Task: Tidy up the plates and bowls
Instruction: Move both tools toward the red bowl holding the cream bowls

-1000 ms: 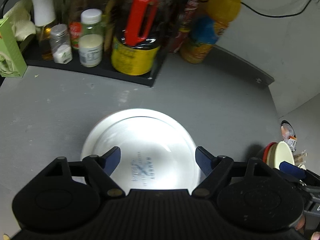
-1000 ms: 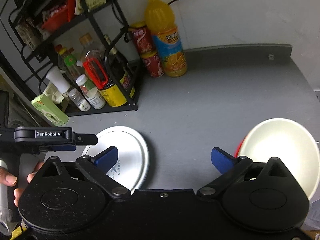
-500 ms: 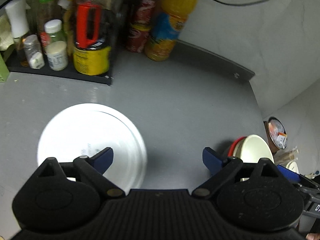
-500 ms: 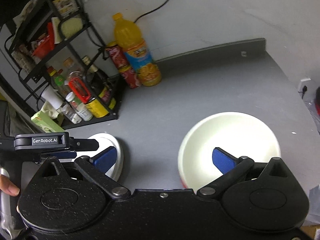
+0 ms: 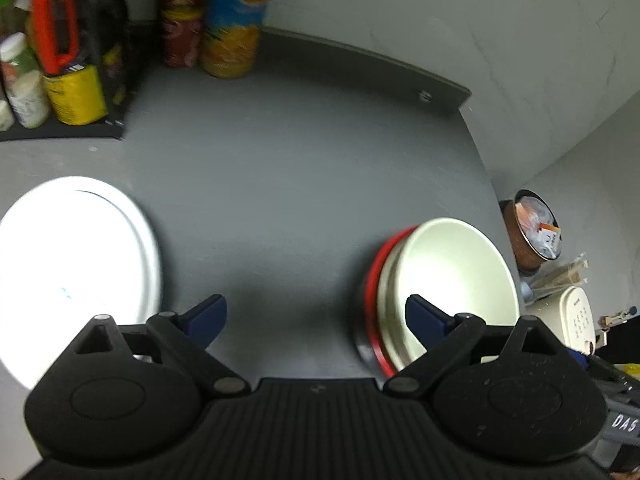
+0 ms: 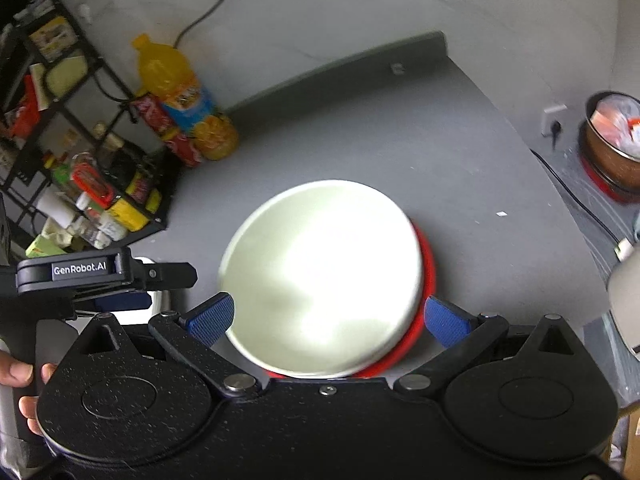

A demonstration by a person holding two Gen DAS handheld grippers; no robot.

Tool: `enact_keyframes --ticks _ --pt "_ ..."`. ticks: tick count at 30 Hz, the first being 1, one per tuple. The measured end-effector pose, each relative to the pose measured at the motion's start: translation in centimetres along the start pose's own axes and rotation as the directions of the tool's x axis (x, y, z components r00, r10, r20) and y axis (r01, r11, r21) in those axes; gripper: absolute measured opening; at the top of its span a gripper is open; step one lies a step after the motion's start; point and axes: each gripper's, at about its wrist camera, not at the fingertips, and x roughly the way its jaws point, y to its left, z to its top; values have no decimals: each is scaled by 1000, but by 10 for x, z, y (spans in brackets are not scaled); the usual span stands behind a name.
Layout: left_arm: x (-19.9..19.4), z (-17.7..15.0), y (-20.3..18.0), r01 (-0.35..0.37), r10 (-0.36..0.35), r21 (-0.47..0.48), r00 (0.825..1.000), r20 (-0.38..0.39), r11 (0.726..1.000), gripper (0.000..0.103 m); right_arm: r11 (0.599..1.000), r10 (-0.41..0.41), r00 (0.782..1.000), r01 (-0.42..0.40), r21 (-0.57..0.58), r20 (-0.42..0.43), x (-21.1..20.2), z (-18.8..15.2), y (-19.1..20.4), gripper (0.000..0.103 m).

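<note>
A cream bowl (image 6: 320, 276) sits stacked in a red bowl (image 6: 427, 268) on the grey counter. My right gripper (image 6: 328, 318) is open, its blue fingers on either side of the stack's near rim, above it. The stack also shows in the left wrist view (image 5: 448, 280) with the red rim (image 5: 374, 276) on its left. A white plate (image 5: 68, 276) lies flat at the left. My left gripper (image 5: 316, 314) is open and empty over bare counter between plate and bowls; it shows in the right wrist view (image 6: 108, 280).
A black rack (image 6: 80, 168) with jars and bottles stands at the back left. An orange juice bottle (image 6: 180, 92) and red cans (image 6: 168, 132) stand beside it. A copper pot (image 6: 612, 140) sits off the counter's right edge. A raised lip (image 5: 360, 60) borders the counter's back.
My left gripper has swung right, off the white plate, to face the bowls. My right gripper has moved right and forward until the bowl stack lies between its fingers.
</note>
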Motion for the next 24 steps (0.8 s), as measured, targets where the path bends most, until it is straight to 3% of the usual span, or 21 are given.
enact_keyframes --ticks 13,18,22,24 --pt "48 -6 -29 19 -21 -38 999 -47 999 92 998 28 997 -24 59 -65 33 2 -33 101" --pt "70 -7 -27 29 -36 -81 996 -78 996 83 994 45 993 -34 104 -111 59 -1 -41 80" --pt "87 -9 -24 41 -53 -116 993 -108 992 74 985 59 990 -37 169 -127 72 -3 -52 72" --pt "95 -11 -20 47 -65 -148 990 -123 988 65 982 52 990 -27 186 -133 75 -3 -57 60"
